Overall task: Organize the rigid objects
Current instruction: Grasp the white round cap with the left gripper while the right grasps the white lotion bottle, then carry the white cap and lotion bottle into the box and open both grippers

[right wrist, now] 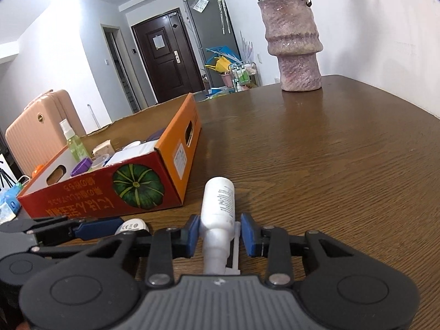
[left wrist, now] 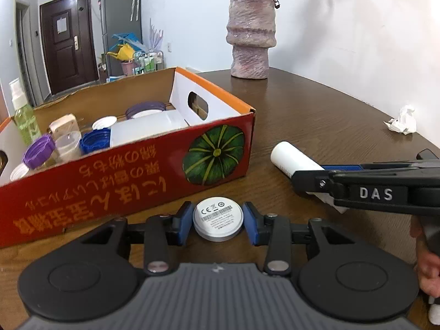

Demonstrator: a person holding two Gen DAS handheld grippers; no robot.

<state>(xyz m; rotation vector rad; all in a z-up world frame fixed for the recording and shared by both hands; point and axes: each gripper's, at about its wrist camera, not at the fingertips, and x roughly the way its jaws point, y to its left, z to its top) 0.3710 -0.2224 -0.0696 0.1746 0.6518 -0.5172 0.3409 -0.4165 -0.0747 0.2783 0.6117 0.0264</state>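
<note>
Puck [left wrist: 218,219] sat nearest, white and round on the table [left wrist: 316,115], pinched across its rim by my left gripper [left wrist: 218,221]. It looked light, stiff and slick, so I judged the rim the right hold. Just right, my right gripper [right wrist: 218,235] held a white bottle [right wrist: 218,206] at its shoulder, where hard plastic would not crush. Farther left waited the box [left wrist: 137,165] of lids; a vase [left wrist: 250,35] stood beyond.
</note>
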